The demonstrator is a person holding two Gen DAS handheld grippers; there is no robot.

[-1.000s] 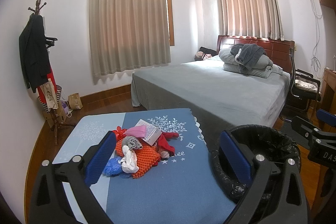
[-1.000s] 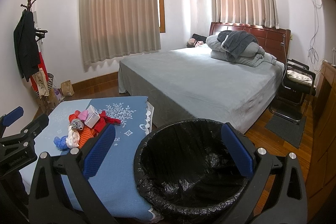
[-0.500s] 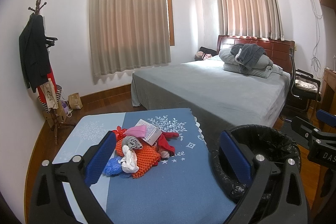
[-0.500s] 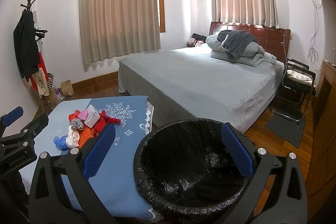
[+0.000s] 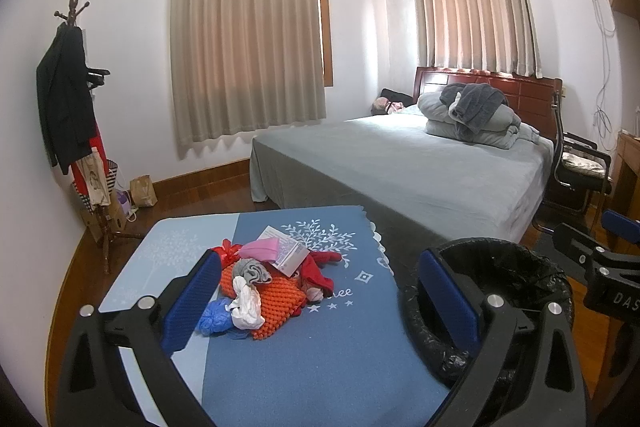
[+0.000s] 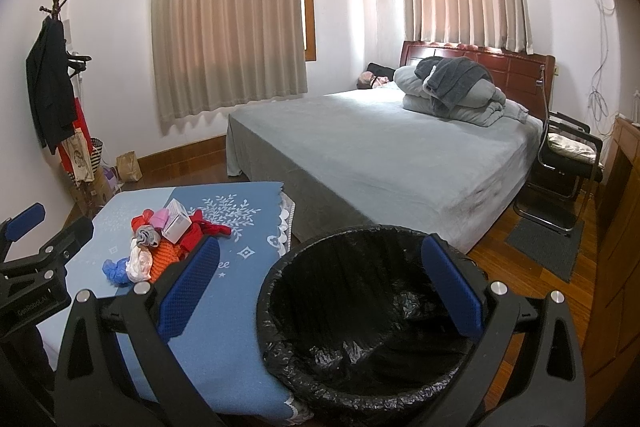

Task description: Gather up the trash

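A pile of trash point(image 5: 264, 283) lies on the blue cloth table point(image 5: 320, 355): orange mesh, a blue wad, white crumpled plastic, grey and red scraps, a pink piece and a small white box point(image 5: 290, 253). The pile also shows in the right wrist view point(image 6: 160, 243). A bin lined with a black bag point(image 6: 360, 319) stands right of the table and shows in the left wrist view too point(image 5: 504, 275). My left gripper point(image 5: 320, 303) is open and empty, held near the pile. My right gripper point(image 6: 324, 291) is open and empty above the bin.
A large bed point(image 5: 400, 163) with grey bedding stands behind the table. A coat rack point(image 5: 76, 115) with clothes and bags stands at the left wall. A black chair point(image 6: 568, 155) and a floor mat point(image 6: 548, 247) are at the right.
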